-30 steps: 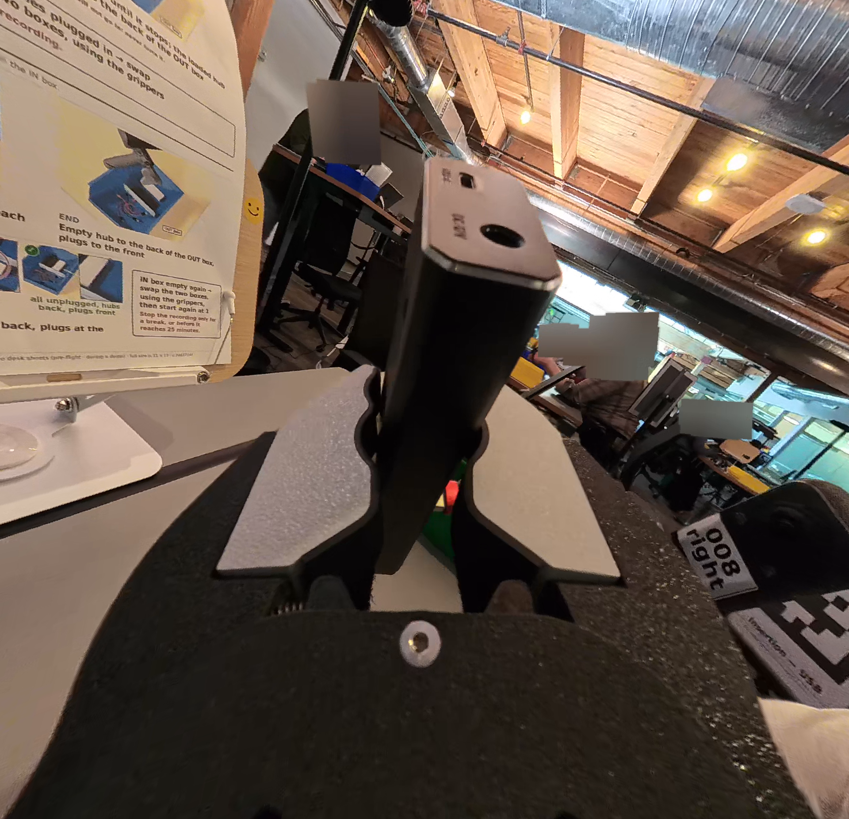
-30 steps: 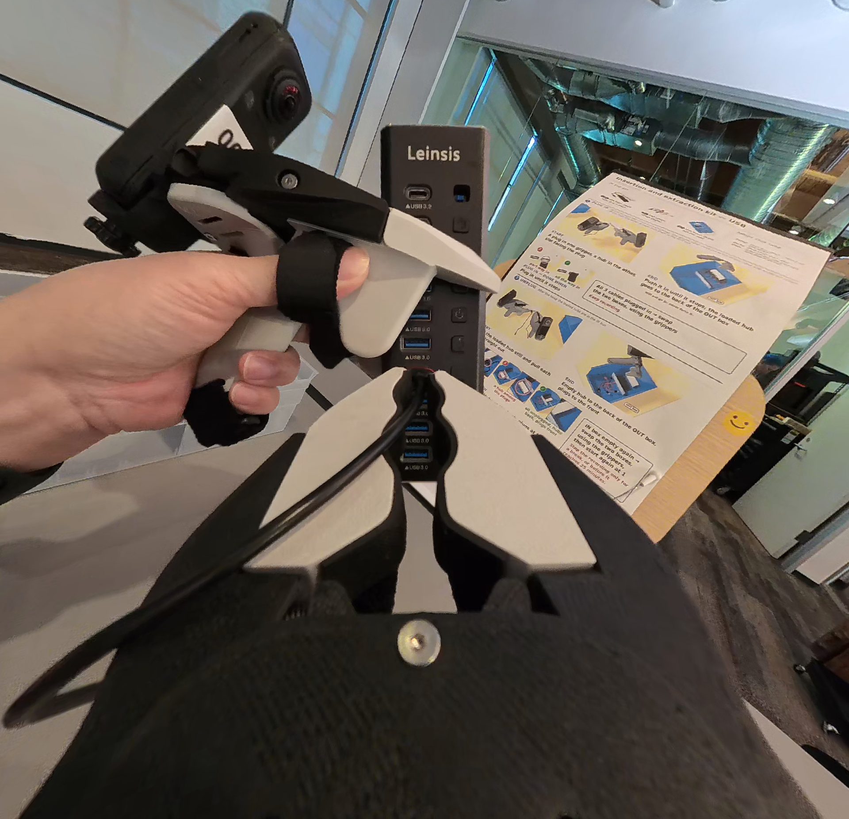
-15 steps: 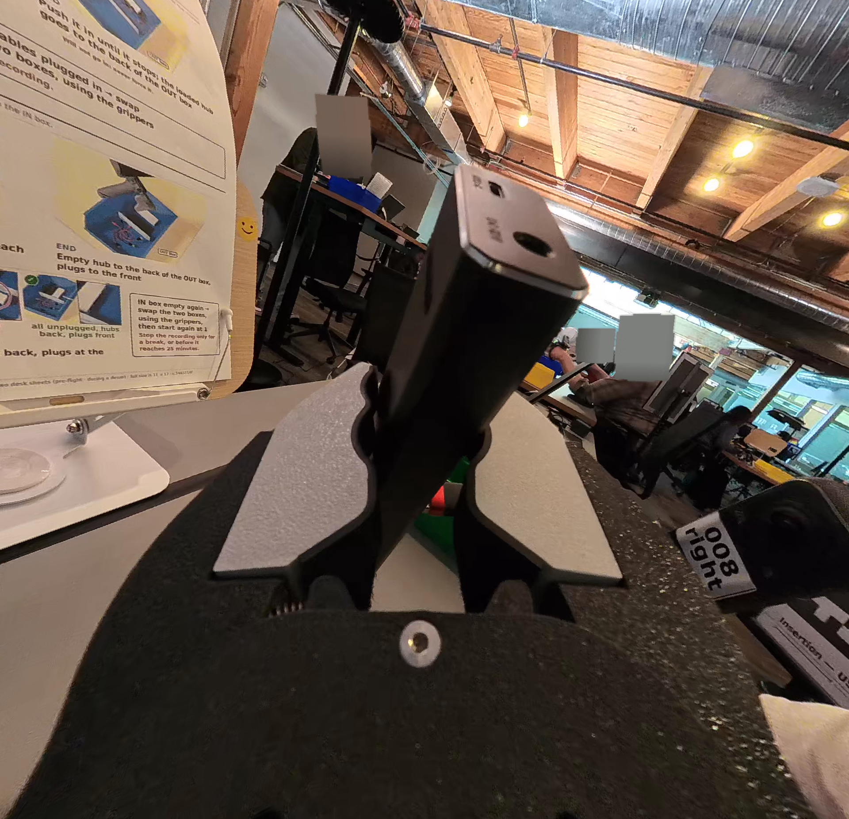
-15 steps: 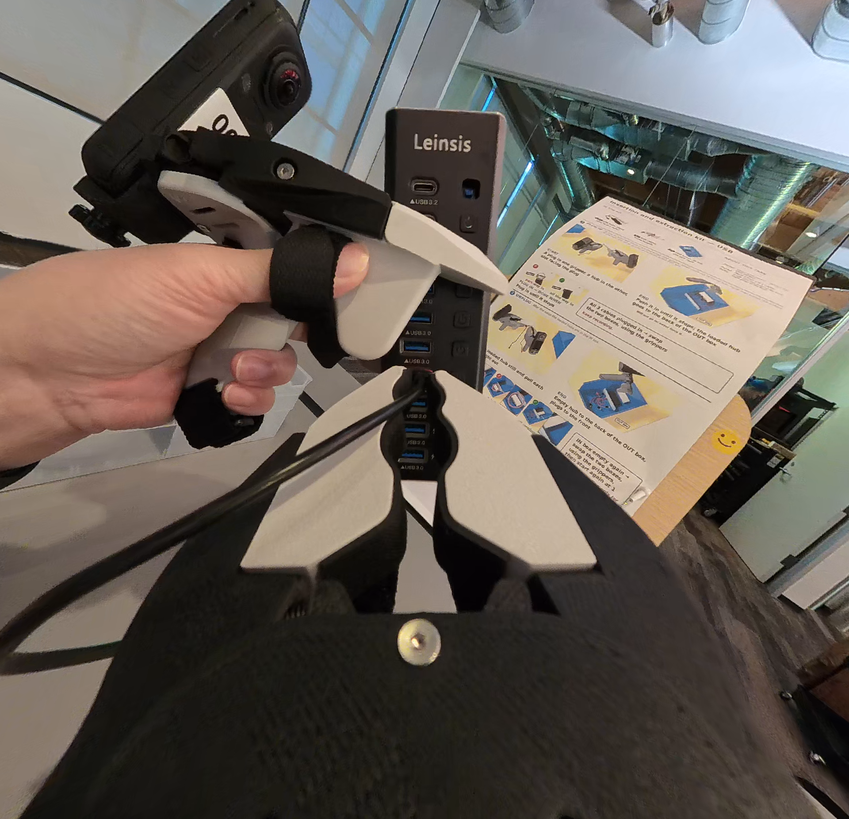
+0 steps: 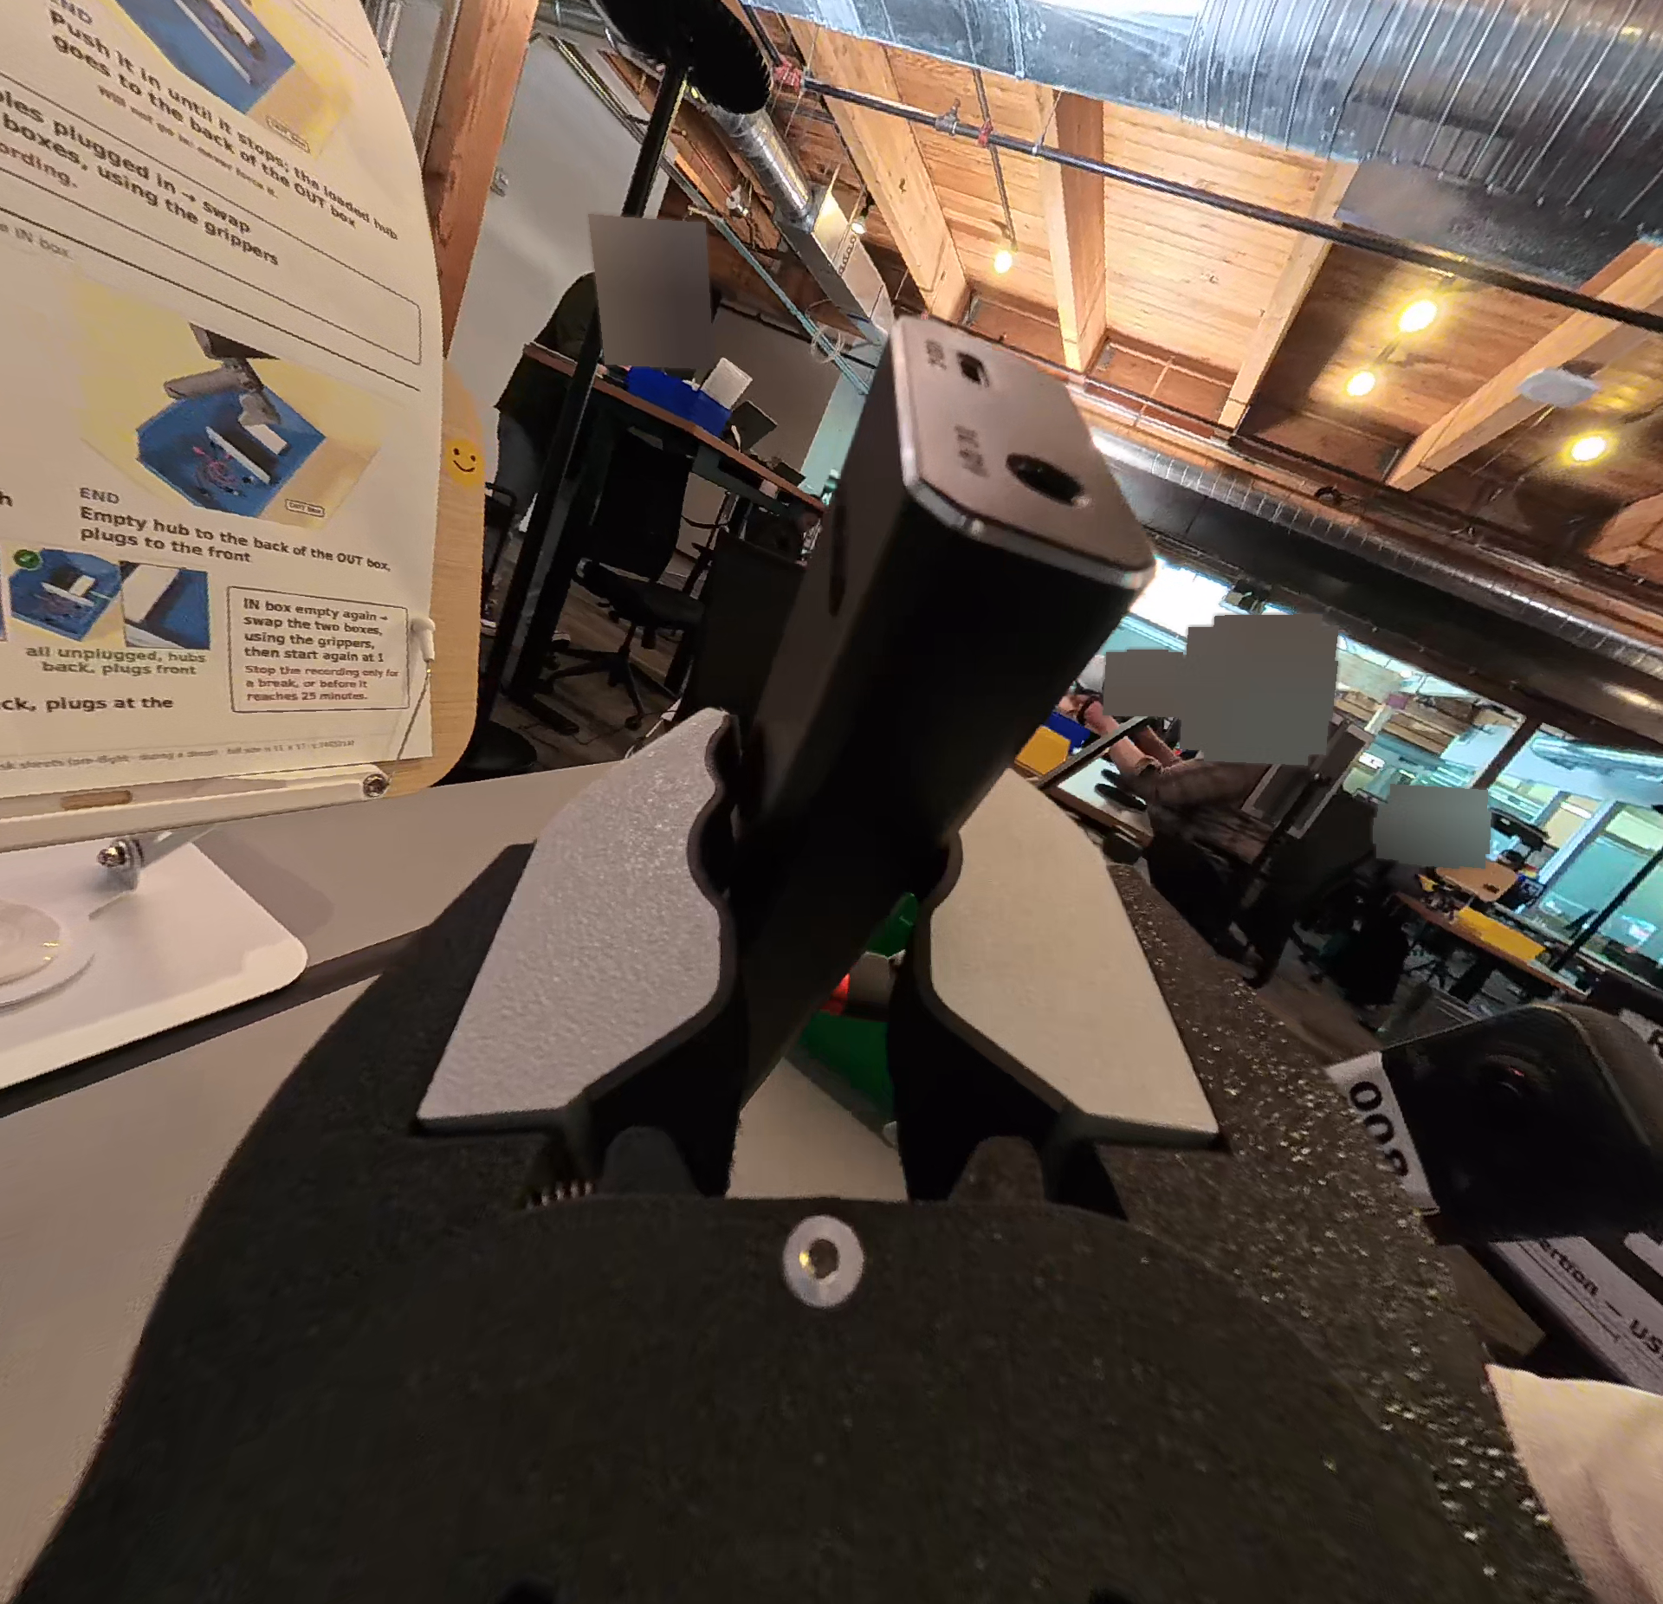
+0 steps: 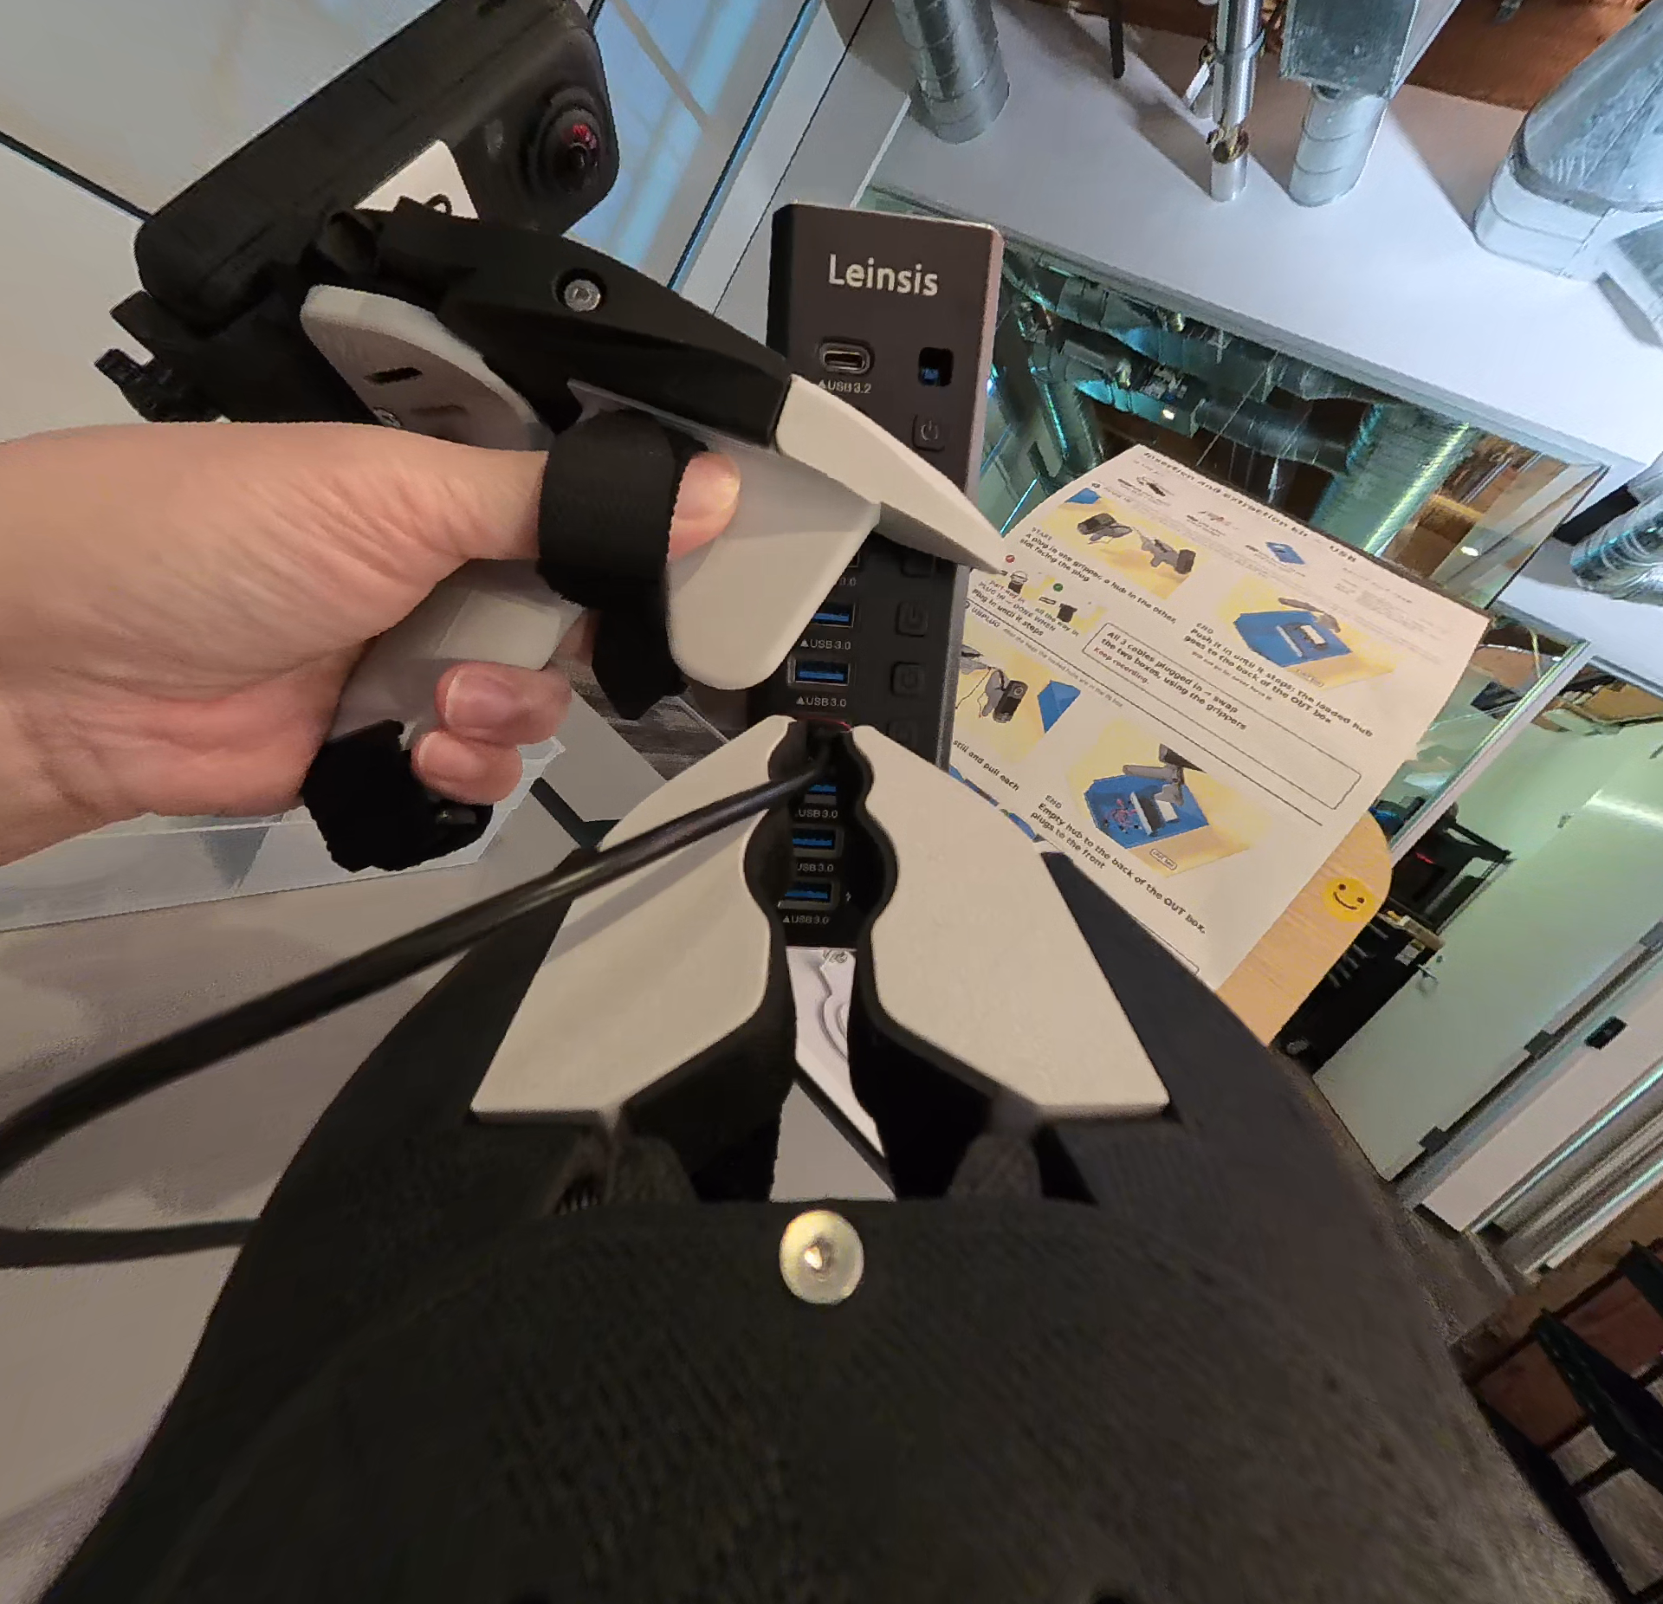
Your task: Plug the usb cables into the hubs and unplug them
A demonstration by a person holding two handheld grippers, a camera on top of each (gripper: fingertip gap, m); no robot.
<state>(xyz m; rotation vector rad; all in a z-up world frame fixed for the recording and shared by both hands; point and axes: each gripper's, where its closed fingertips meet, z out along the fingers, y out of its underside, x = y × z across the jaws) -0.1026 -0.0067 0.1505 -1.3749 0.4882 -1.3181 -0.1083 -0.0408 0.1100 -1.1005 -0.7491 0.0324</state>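
My left gripper is shut on a black USB hub and holds it upright, leaning right. In the right wrist view the hub's port face stands facing me, with the left gripper clamped across its middle and a person's hand on that gripper's handle. My right gripper is shut on the plug of a black USB cable. The plug sits against a port in the hub's lower half. The fingers hide how deep it sits. The cable trails off to the left.
An instruction sheet on a white stand is at the left, and it also shows in the right wrist view behind the hub. A grey table lies below. The right gripper's camera is at the lower right. People sit at desks in the background. The left gripper's tips are roughly 6 centimeters from the right gripper's.
Both views have tilted slightly and the hub leans a bit more to the right. The cable now runs straighter out to the left. Both grips are unchanged.
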